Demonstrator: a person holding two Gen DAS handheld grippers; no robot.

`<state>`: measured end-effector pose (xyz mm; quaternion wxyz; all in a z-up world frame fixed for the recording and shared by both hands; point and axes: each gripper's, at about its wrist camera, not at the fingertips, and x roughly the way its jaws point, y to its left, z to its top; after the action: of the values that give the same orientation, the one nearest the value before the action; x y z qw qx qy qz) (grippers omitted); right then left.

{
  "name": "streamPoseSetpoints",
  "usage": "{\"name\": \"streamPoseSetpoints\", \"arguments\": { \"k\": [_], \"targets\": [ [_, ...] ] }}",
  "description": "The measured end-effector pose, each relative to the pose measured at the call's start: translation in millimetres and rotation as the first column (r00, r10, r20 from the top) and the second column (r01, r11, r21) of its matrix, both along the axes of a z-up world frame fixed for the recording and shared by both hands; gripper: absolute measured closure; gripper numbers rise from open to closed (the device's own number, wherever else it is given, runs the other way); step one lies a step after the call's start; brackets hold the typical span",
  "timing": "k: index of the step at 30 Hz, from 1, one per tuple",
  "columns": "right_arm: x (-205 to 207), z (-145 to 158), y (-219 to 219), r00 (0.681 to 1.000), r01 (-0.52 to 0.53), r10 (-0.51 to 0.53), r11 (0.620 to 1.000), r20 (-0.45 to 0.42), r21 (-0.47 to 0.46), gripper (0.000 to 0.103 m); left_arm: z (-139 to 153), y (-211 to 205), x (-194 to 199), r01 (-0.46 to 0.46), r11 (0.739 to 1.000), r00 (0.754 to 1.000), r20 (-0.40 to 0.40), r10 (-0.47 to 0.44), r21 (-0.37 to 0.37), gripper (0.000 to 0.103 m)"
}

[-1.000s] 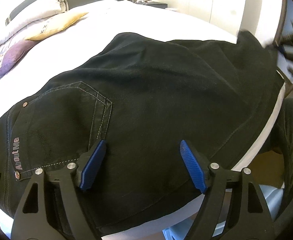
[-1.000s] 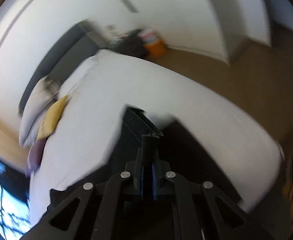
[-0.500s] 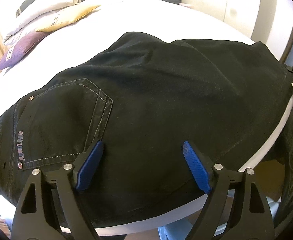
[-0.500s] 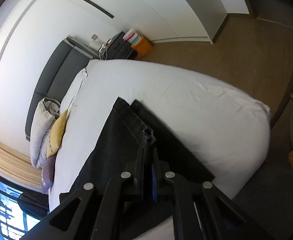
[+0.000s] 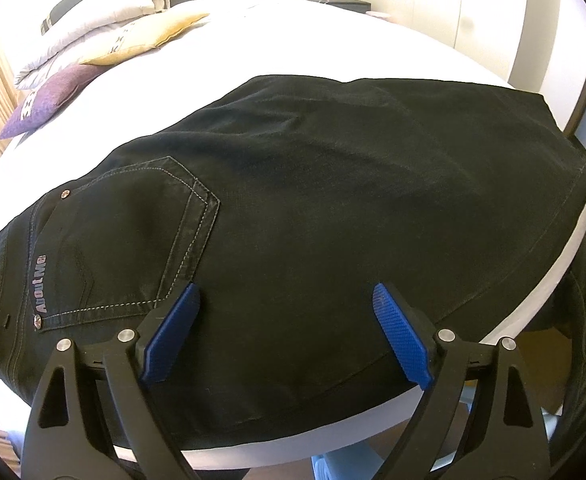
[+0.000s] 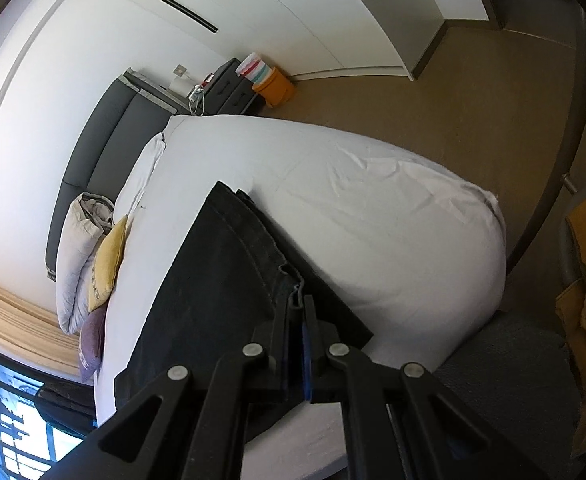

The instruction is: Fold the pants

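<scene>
- 1 pair of black pants [image 5: 333,208] is lying flat across a white bed [image 5: 293,40], back pocket [image 5: 125,240] facing up.
- The left gripper [image 5: 287,320] is hovering above the seat area, its 2 blue fingers [image 5: 171,334] spread wide and gripping nothing.
- The right gripper [image 6: 299,312] is pinching the hem of the pants at the bed's edge, fingers closed on the fabric.
- 3 pillows [image 5: 105,40] are sitting by the headboard [image 6: 105,148].

This is a home bedroom: a bed [image 5: 333,32] with white sheet, pillows [image 5: 105,40] against a grey headboard [image 6: 105,148], a dark nightstand [image 6: 233,90] at the far side, and white wardrobe doors [image 6: 293,16].
</scene>
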<state>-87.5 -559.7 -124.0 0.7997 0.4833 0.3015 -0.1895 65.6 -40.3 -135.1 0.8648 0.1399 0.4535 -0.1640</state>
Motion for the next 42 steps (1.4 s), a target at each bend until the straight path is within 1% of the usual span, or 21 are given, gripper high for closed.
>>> {"name": "streamPoseSetpoints", "arguments": {
  "k": [5,10,12,13,15,16,18,19,21,23,26,27,29,31,32,33,34,35,36,40,42],
  "targets": [
    [-5.4,-6.3,-3.9,1.000,0.014,-0.013,1.000,-0.013,0.010,0.098,-0.7,-5.8,-4.7,0.031,1.000,0.999,0.016,-0.031,-0.002,0.012],
    [-2.7,-16.3,-6.7,0.999,0.004,-0.005,1.000,-0.039,-0.015,0.098,-7.9,-4.5,-4.3,0.023,1.000,0.999,0.046,-0.022,-0.016,0.000],
    [-2.3,-22.1,-11.6,0.999,-0.020,0.021,1.000,-0.034,0.009,0.100,-8.6,-3.1,-3.9,0.025,0.999,0.998,0.050,-0.024,-0.023,0.000],
    [-5.5,-21.8,-15.6,0.999,-0.011,0.012,1.000,-0.036,0.023,0.097,-8.1,-2.5,-3.7,0.027,0.999,0.998,0.049,-0.025,-0.026,0.000],
    [-19.4,-11.5,-29.1,0.991,0.071,-0.072,0.997,-0.116,-0.016,0.096,-6.3,-0.9,-4.8,0.035,0.999,0.999,0.038,-0.034,-0.033,0.000],
    [-26.5,-5.0,-35.9,0.986,0.102,-0.105,0.994,-0.132,-0.032,0.092,-3.8,0.7,-4.5,0.039,0.998,0.999,0.025,-0.038,-0.040,0.000],
    [-38.7,17.5,-46.4,0.980,0.145,-0.154,0.987,-0.129,-0.076,0.091,7.6,6.9,-5.4,0.040,0.997,0.999,0.016,-0.039,-0.069,0.000],
    [-38.5,36.5,-45.6,0.986,0.130,-0.142,0.983,-0.092,-0.127,0.091,16.1,10.0,-5.9,0.033,0.995,0.999,0.040,-0.029,-0.092,0.000],
    [-23.0,67.4,-31.7,0.998,0.052,-0.058,0.979,-0.025,-0.199,0.091,29.2,13.8,-2.9,0.020,0.992,0.997,0.079,-0.010,-0.125,0.000],
    [19.8,88.2,5.2,0.990,-0.124,0.136,0.969,0.040,-0.212,0.091,33.7,12.6,6.9,0.015,0.991,0.997,0.083,-0.004,-0.136,0.000],
    [83.6,85.5,72.9,0.911,-0.385,0.404,0.906,0.088,-0.176,0.089,30.0,8.0,21.7,0.013,0.993,0.996,0.085,-0.003,-0.114,0.000],
    [111.0,77.3,105.2,0.861,-0.482,0.500,0.861,0.092,-0.161,0.088,27.4,7.7,27.0,0.010,0.994,0.997,0.080,-0.001,-0.107,0.000],
    [148.6,56.6,145.5,0.792,-0.594,0.605,0.794,0.079,-0.127,0.088,17.8,7.2,35.7,-0.005,0.996,0.998,0.059,0.010,-0.089,0.000],
    [171.3,30.0,161.6,0.775,-0.627,0.631,0.775,0.043,-0.071,0.088,2.2,14.2,46.8,-0.027,0.998,1.000,0.014,0.028,-0.062,0.000],
    [179.1,13.7,163.1,0.778,-0.628,0.628,0.777,-0.002,-0.048,0.088,-4.5,18.4,48.3,-0.032,0.997,0.999,-0.003,0.032,-0.066,0.000],
    [183.5,-3.8,159.6,0.788,-0.615,0.612,0.788,-0.068,-0.028,0.097,-5.9,24.3,46.9,-0.029,0.995,1.000,0.004,0.029,-0.093,0.000],
    [181.2,-20.2,146.9,0.806,-0.590,0.589,0.808,-0.055,0.017,0.103,-5.2,27.4,45.8,-0.026,0.995,1.000,0.010,0.027,-0.095,0.000],
    [174.6,-28.4,135.7,0.819,-0.573,0.574,0.816,0.015,0.067,0.103,-4.5,29.2,45.3,-0.021,0.996,1.000,0.012,0.022,-0.091,0.000],
    [162.9,-31.8,117.2,0.847,-0.532,0.531,0.842,0.035,0.090,0.103,-0.9,32.6,44.0,-0.017,0.996,1.000,0.012,0.018,-0.093,0.000],
    [125.7,-17.6,70.6,0.908,-0.418,0.418,0.908,-0.036,0.009,0.103,23.3,59.4,44.6,-0.046,0.987,0.998,0.044,0.053,-0.153,0.000],
    [114.2,-6.2,56.6,0.930,-0.357,0.351,0.934,-0.113,-0.038,0.103,34.7,78.4,56.2,-0.097,0.983,0.993,0.058,0.107,-0.156,0.000]
  ]
}}
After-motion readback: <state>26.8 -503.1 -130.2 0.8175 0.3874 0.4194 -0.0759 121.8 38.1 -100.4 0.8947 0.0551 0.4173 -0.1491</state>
